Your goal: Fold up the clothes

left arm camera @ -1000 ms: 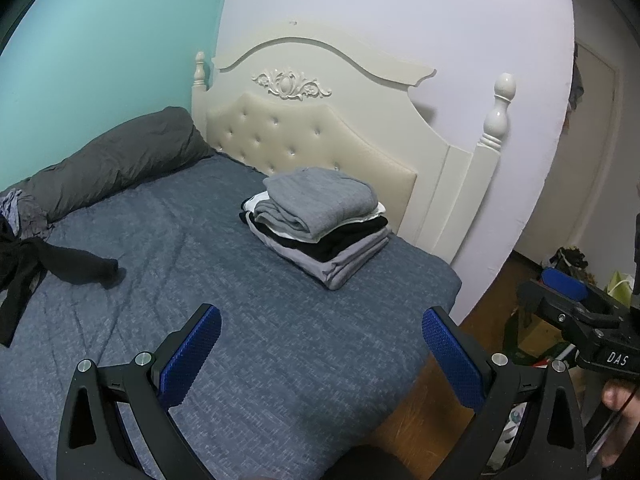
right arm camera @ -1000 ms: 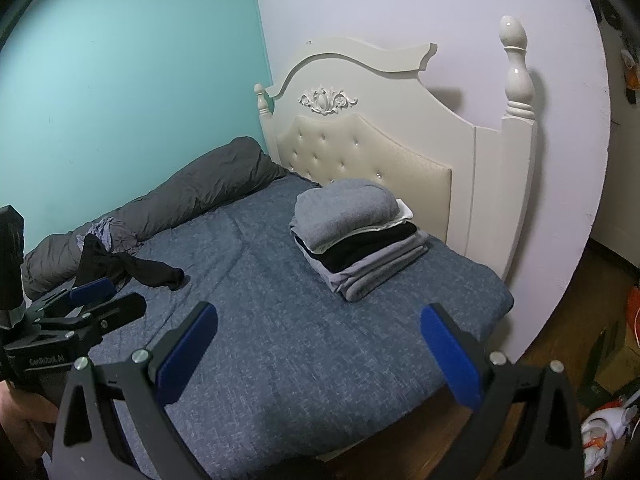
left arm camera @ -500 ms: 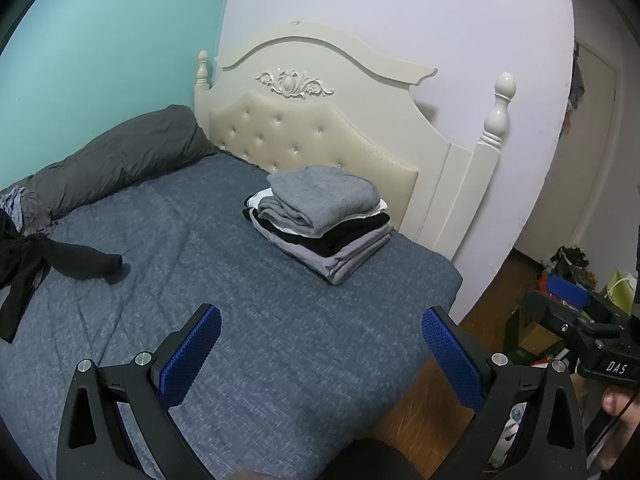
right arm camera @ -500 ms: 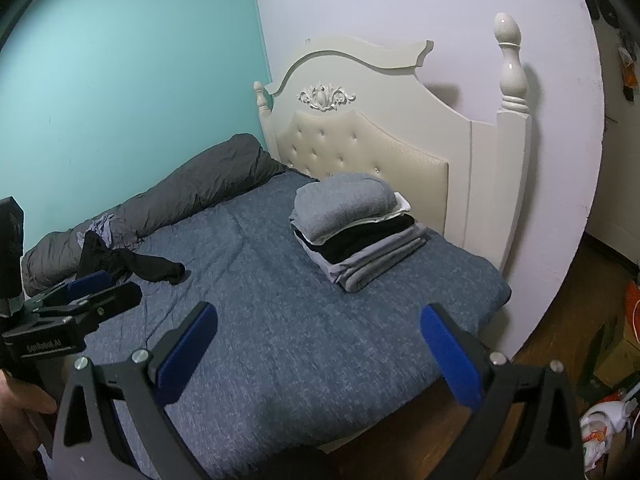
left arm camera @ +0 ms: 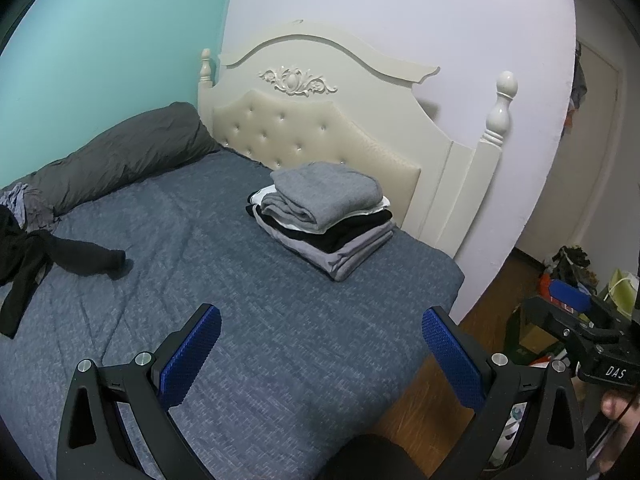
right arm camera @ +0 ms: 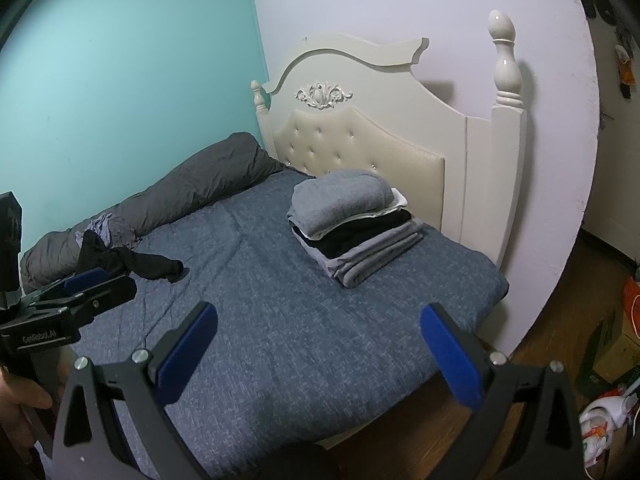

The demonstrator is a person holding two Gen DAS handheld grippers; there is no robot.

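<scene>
While we hold both tools above the foot of the bed, its blue-grey quilted cover fills most of both wrist views, running up to a cream tufted headboard set against a pale wall, with a turquoise wall on the far side. Along that turquoise wall lies a long dark grey rolled duvet, one end touching the headboard. Near the headboard, on the side closer to the wooden floor, sits a stack of folded clothes: a grey knit on top, white and black layers under it, light grey pieces at the bottom. Well apart from the stack, beside the lower end of the duvet, a black garment lies crumpled and unfolded on the cover, one sleeve stretched toward the middle of the bed; a smaller bunched lilac-grey piece rests just behind it. Our left gripper hangs over the cover with its blue-padded fingers spread wide and nothing between them. Our right gripper is likewise spread wide and empty, over the bed's near edge. Each tool shows at the margin of the other's view, a hand wrapped on the grip. Clutter lies on the floor at the right.
</scene>
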